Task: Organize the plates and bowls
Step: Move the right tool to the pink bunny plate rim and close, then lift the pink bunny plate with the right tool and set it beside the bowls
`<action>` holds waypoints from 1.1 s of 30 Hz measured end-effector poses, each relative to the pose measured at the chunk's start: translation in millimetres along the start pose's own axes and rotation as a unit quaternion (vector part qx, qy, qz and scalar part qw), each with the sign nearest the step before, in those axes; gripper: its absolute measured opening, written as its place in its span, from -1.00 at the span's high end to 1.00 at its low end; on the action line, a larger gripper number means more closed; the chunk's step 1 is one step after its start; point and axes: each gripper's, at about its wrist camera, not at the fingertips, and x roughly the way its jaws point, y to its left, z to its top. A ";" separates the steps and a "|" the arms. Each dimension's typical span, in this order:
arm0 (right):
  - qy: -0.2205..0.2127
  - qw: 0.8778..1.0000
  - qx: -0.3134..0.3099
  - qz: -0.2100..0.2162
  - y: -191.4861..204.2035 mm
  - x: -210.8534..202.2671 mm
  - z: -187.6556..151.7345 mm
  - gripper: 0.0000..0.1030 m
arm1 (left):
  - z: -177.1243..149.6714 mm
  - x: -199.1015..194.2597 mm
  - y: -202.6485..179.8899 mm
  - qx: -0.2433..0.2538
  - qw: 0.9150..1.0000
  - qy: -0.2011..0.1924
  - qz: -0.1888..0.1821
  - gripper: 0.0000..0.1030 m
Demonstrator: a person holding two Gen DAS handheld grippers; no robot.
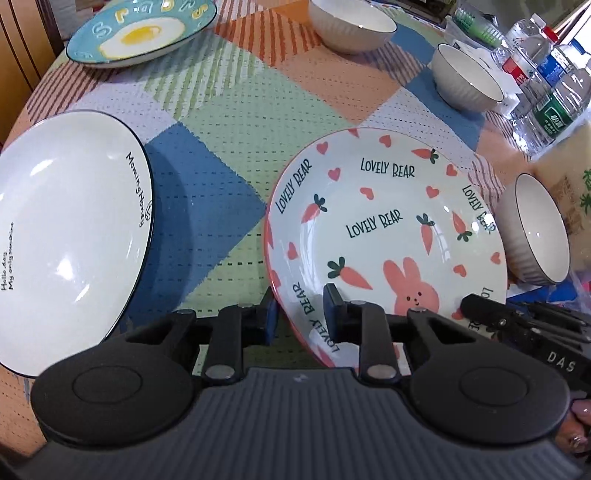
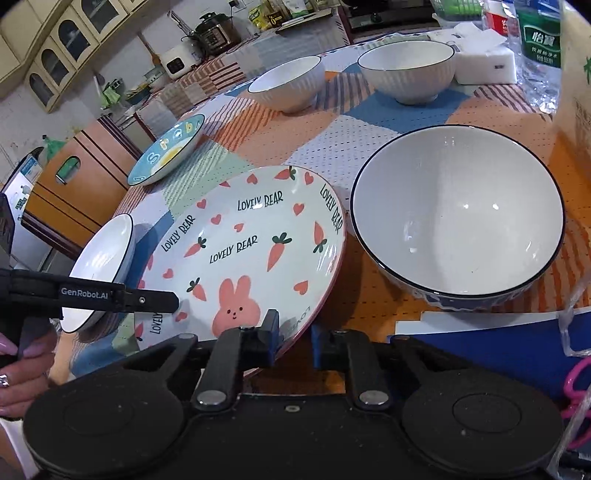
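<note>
The pink-rimmed "Lovely Bear" plate [image 1: 388, 221] [image 2: 240, 251], printed with a rabbit and carrots, lies on the patchwork tablecloth. My left gripper [image 1: 301, 314] is shut on its near left rim, one pad inside the plate and one outside. My right gripper [image 2: 295, 339] is shut on the near right rim the same way. A white ribbed bowl [image 2: 458, 214] [image 1: 535, 229] with a dark rim stands just right of the plate. To the plate's left lies a white "Morning Honey" plate [image 1: 66, 229] [image 2: 103, 266]. A blue fried-egg plate [image 1: 144, 33] [image 2: 166, 151] lies at the far left.
Two more white bowls [image 1: 351, 26] [image 1: 465, 77] stand at the far side of the table. Water bottles [image 1: 546, 85] and a white tissue pack [image 2: 484, 62] crowd the far right corner. A blue sheet [image 2: 480, 343] lies near the right edge. Cabinets and kitchen appliances stand beyond the table.
</note>
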 end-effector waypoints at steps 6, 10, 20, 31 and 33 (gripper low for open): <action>0.002 1.000 -0.024 0.001 1.0 -1.4 2.1 0.59 | -5.7 -4.9 -5.4 0.012 1.000 -0.010 0.009 0.53; -0.001 0.999 -0.031 0.016 -4.2 -6.5 2.3 0.58 | -7.9 -15.1 -3.9 0.026 1.000 -0.009 0.000 0.53; -0.029 0.998 -0.052 0.037 5.7 -17.0 26.5 0.59 | 10.5 -41.9 -0.1 0.025 0.999 -0.046 0.003 0.53; -0.031 0.995 -0.087 0.041 14.5 8.7 83.6 0.57 | 65.4 -32.0 10.3 -0.005 0.998 -0.055 0.011 0.53; -0.026 0.995 -0.087 0.041 14.5 16.5 94.0 0.57 | 72.2 -25.4 14.9 -0.012 0.998 -0.054 0.012 0.53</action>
